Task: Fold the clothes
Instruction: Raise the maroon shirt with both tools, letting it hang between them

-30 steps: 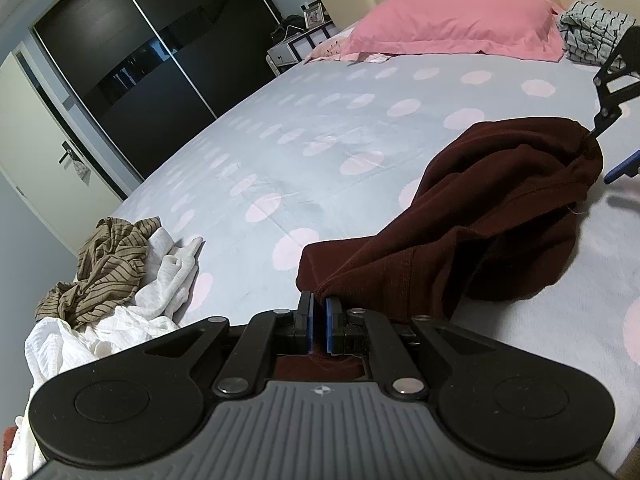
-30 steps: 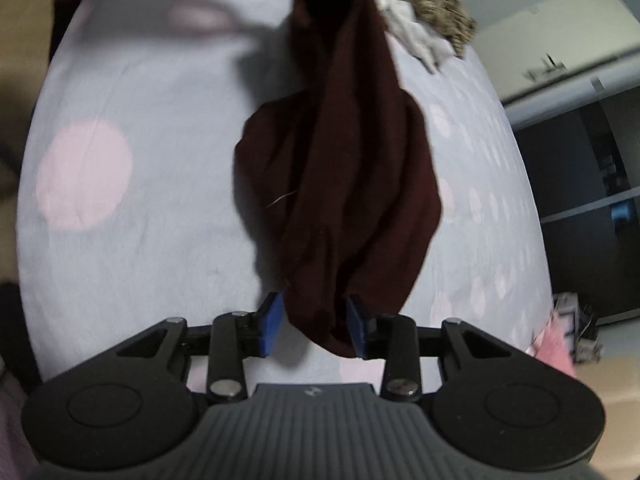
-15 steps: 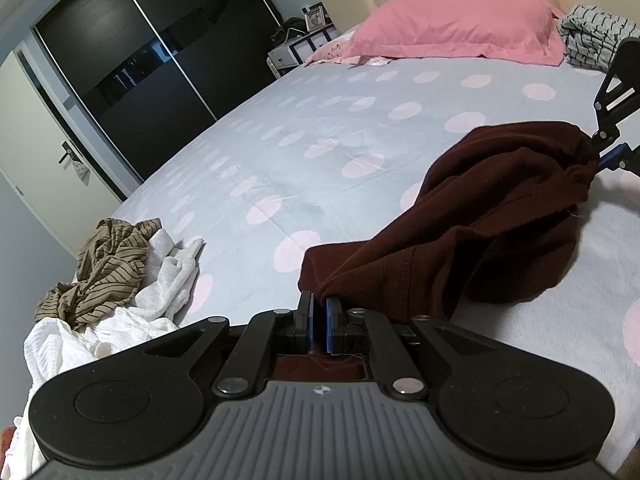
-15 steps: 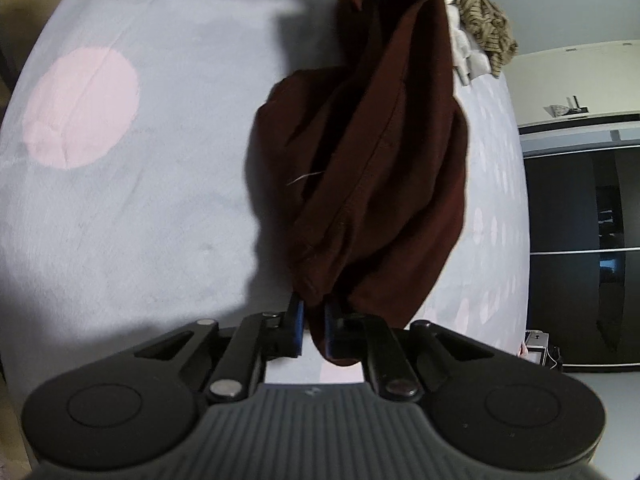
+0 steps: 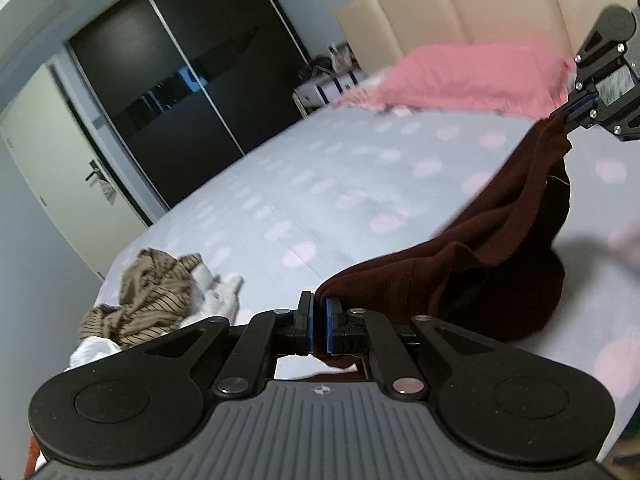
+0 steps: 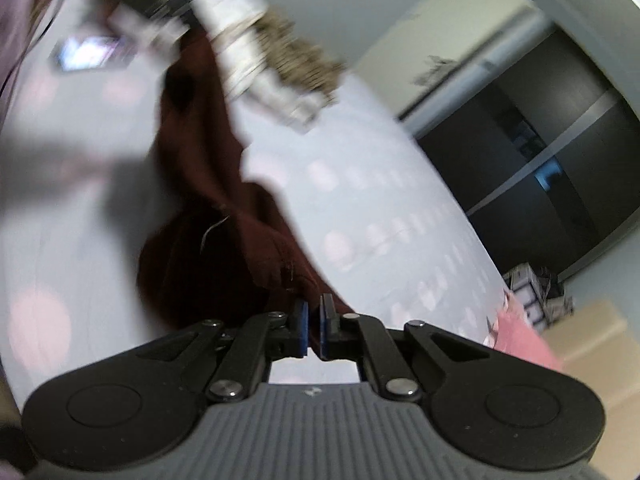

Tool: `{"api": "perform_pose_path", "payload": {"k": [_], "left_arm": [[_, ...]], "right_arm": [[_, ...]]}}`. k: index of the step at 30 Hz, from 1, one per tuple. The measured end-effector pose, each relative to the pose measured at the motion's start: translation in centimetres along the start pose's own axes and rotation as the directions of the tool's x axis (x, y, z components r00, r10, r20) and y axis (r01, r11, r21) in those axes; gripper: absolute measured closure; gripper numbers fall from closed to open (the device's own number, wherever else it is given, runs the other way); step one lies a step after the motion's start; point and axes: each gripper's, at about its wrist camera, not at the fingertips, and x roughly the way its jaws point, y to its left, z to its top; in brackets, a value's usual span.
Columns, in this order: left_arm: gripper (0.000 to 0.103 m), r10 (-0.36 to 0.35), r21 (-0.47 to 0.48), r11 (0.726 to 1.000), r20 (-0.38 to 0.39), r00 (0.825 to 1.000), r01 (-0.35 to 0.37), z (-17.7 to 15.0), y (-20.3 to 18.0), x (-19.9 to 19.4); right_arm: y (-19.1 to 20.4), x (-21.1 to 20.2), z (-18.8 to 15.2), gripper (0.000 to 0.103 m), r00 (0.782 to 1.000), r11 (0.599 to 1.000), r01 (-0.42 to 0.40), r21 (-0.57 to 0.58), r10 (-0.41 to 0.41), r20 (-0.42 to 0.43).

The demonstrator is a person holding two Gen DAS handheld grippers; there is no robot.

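A dark maroon garment hangs stretched between both grippers above the dotted grey bedsheet. My left gripper is shut on one end of it, cloth pinched between the blue pads. At the upper right of the left wrist view, my right gripper is shut on the other end. In the blurred right wrist view the maroon garment runs away from my right gripper, whose pads clamp its near edge. The middle of the garment sags onto the sheet.
A heap of brown striped and white clothes lies at the bed's left edge. A pink pillow rests against the beige headboard. A black sliding wardrobe and a door stand beyond the bed.
The right gripper closed onto the far end of the maroon garment. Both grippers then rose, lifting the garment's ends off the bed and stretching it between them.
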Motion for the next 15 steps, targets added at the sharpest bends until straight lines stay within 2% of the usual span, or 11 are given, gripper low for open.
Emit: {"api": "perform_pose_path", "payload": {"k": [5,10,15], "left_arm": [[0.099,0.042,-0.031,0.999,0.077,0.996,-0.04,3.0,2.4,-4.0],[0.099,0.087,-0.053,0.995,0.169,0.982,-0.079,6.8,5.1,-8.1],[0.099,0.129,-0.058,0.991,0.264,0.956,-0.118,10.9,7.4,-11.9]], "right_arm": [[-3.6,-3.7,3.2,0.098,0.993,0.979,0.075,0.191,-0.091,0.079],[-6.4,-7.6,7.1,0.098,0.971,0.96,0.177,0.215,-0.206,0.119],[-9.7,-11.7,11.1,0.098,0.935,0.924,0.239,0.299,-0.302,0.185]]}}
